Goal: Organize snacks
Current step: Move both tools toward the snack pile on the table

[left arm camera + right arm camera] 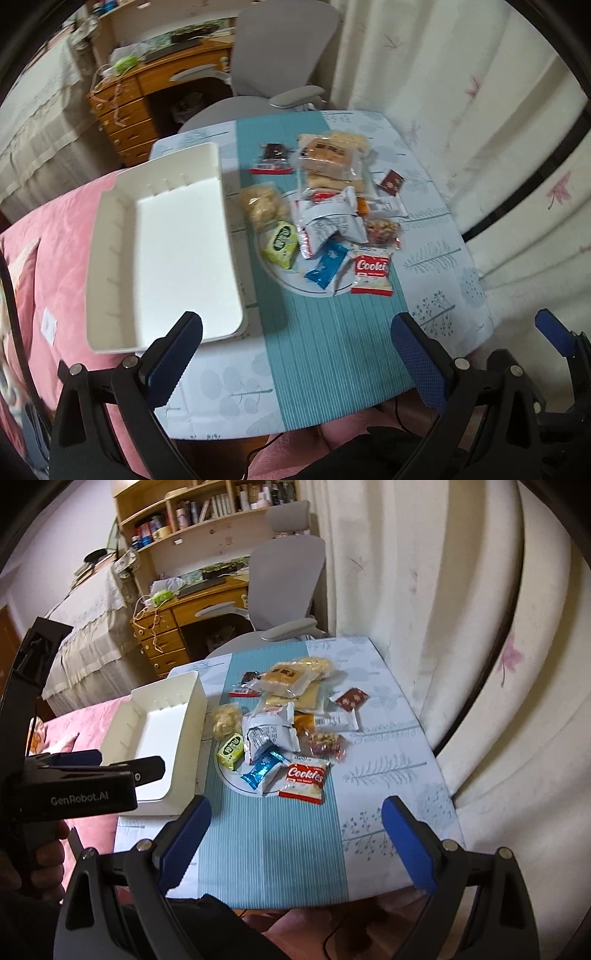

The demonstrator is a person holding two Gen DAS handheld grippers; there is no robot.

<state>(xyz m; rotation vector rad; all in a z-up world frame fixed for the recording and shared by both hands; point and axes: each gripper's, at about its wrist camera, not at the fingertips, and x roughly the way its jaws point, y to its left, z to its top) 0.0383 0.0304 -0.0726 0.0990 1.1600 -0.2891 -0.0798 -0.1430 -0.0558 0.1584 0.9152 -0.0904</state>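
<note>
Snacks lay heaped on a plate [288, 282] at the middle of the table [436, 258], on its teal stripe. All places below are given from that plate.

On its near rim sat a red cookie pack [371, 271] [304, 777], with a blue wrapper [327, 266] [263, 768] touching it on the left. Left again, at the plate's left edge, was a green packet [280, 243] [231, 752]. Just behind the green one lay a clear bag with a pale round cake [260, 206] [225, 720]. White crumpled packs [328, 221] [269, 731] covered the plate's centre. To the right of these rested a bag of reddish nuts [382, 230] [327, 744]. Farther back, beyond the plate, stacked clear bags of flat pastries [330, 158] [288, 681] rose highest. A dark sachet [271, 160] [245, 685] lay to the back left, and a small maroon sachet [392, 182] [351, 698] lay apart to the back right.

Left of the plate, just beside it, stood a white bin [162, 251] [159, 746], with nothing inside and overhanging the table's left edge above pink bedding [55, 236].

The left gripper [295, 354] hung over the near part of the table, short of the plate, jaws spread wide and holding nothing. The right gripper [295, 838] hung likewise on the near side, jaws parted and bare. In the right wrist view the left gripper [122, 771] showed from the side in front of the bin, held by a hand [44, 860].
</note>
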